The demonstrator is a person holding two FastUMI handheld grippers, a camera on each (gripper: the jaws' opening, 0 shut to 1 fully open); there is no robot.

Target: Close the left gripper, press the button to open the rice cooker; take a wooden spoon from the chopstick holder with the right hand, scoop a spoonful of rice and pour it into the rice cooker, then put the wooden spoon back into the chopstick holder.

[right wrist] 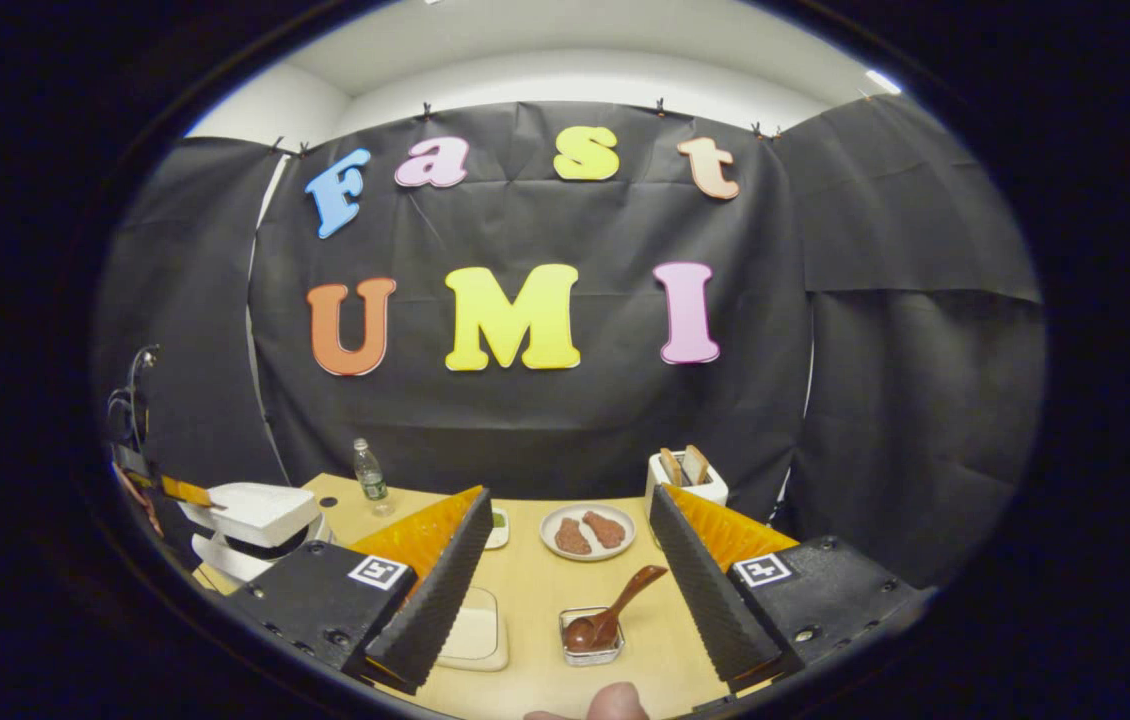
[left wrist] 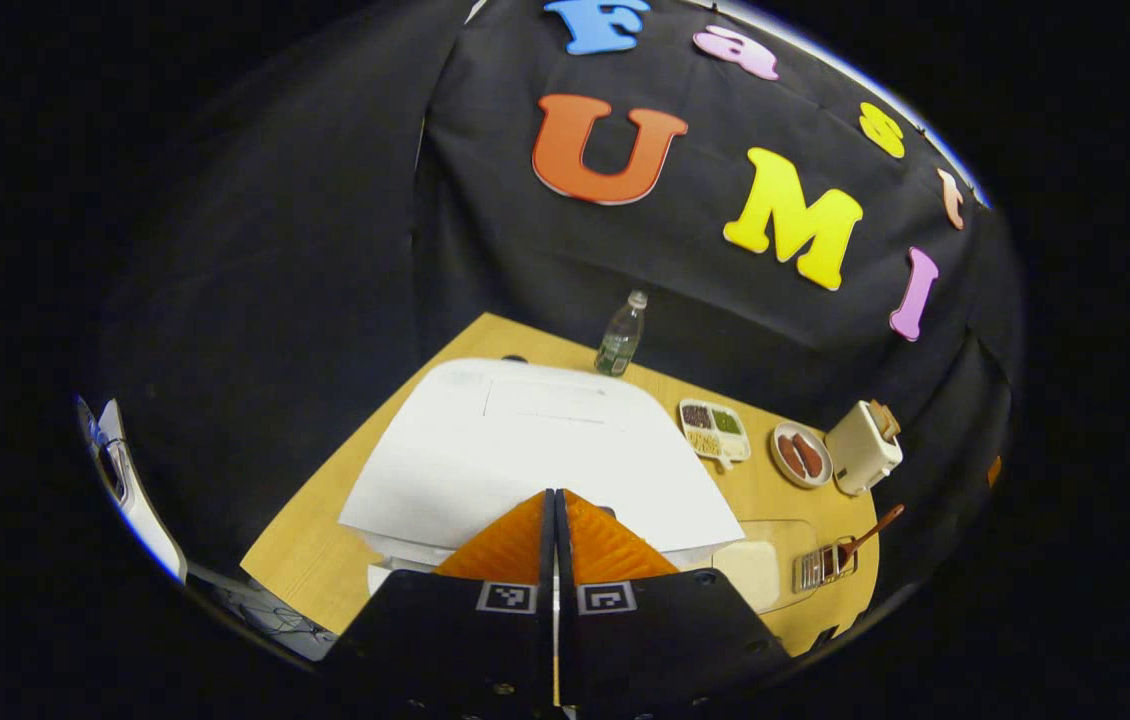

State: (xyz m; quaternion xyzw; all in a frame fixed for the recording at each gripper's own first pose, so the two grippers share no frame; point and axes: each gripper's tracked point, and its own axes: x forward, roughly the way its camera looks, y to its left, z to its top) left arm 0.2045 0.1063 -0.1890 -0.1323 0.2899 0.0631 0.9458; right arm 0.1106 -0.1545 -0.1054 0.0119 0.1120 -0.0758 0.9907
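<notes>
The rice cooker [left wrist: 525, 450] sits at the left of the desk [left wrist: 325, 540], its white lid broad and flat in the left gripper view; the right gripper view catches it side-on [right wrist: 250, 515] at the far left, with the lid raised above the body. The wooden spoon [right wrist: 615, 610] stands bowl-down in the small metal chopstick holder [right wrist: 592, 640] near the front edge, its handle leaning to the right and away. Left of the holder lies a clear container of rice [right wrist: 473, 630]. Farther back are a plate of sausages [right wrist: 587, 532], a toaster [right wrist: 687, 480], a divided snack tray [left wrist: 715, 430] and a water bottle [left wrist: 621, 335]. The left gripper [left wrist: 555, 510] has its fingers pressed together, just over the cooker's front edge. The right gripper [right wrist: 570, 580] hangs with fingers spread wide, holding nothing, above the holder.
</notes>
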